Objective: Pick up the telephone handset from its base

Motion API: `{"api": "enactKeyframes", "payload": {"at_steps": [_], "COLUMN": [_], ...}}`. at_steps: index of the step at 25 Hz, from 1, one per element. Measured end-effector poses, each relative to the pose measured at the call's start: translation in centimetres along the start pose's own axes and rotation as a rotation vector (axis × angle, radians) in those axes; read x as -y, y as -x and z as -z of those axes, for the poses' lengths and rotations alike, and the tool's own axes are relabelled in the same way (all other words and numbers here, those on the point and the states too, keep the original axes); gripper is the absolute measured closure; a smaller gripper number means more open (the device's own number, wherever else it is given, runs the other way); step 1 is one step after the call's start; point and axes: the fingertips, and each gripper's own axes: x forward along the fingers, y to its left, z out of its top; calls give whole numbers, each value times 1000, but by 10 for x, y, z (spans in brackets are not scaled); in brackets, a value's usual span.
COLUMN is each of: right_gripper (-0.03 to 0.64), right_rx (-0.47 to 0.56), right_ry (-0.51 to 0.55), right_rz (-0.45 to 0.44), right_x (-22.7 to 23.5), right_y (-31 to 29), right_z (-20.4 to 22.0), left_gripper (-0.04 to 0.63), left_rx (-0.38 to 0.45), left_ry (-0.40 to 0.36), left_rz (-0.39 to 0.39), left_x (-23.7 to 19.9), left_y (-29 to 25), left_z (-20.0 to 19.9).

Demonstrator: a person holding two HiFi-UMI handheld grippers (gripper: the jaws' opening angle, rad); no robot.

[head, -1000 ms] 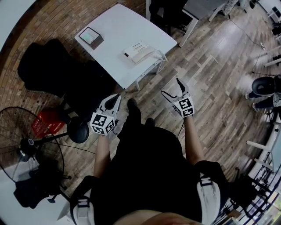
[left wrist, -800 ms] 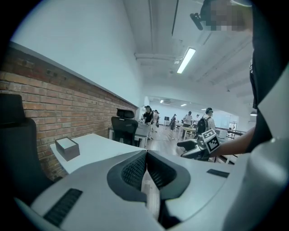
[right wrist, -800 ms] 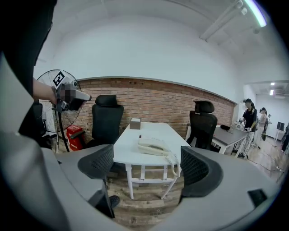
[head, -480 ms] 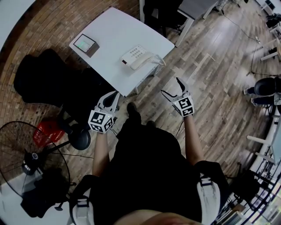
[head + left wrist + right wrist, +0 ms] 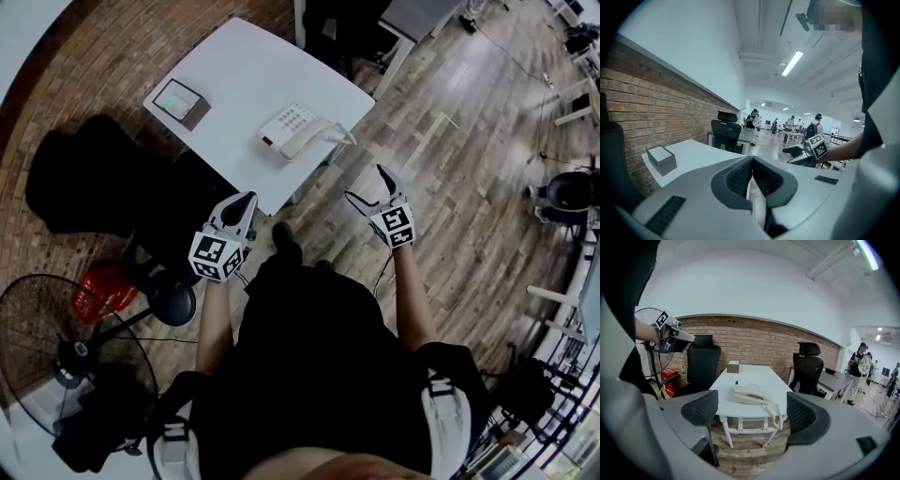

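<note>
Left claw [image 5: 247, 199] closed, right claw [image 5: 364, 184] wide open, empty; handset [image 5: 303, 141] on its base [image 5: 287, 119] atop white table [image 5: 234, 66].

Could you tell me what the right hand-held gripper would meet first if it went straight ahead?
Probably the telephone on the white table, or that table's near edge; depth and height are unclear.

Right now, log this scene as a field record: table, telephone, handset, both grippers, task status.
table: white table, holding the telephone and a small box
cord: coiled cord hangs over the table edge
handset: handset lies on its base
left gripper: left gripper shut, empty, apart from the telephone
right gripper: right gripper open, empty, facing the telephone, not touching it
status: handset not yet picked up
</note>
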Motion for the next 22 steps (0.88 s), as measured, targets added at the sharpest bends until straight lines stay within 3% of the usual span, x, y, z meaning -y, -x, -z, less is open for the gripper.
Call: {"api": "enactKeyframes", "payload": {"at_steps": [22], "right_gripper": [176], "right_rx": [-56], "right_ry": [0], "right_rz": [41], "right_x": [19], "right_y": [-75], "right_z": [-29], "left_gripper": [575], "left_rx": [-5], "left_ry": [11], "left_rz": [54], "left_x": [-82], "left_y": [-49], "left_z": [-20]}}
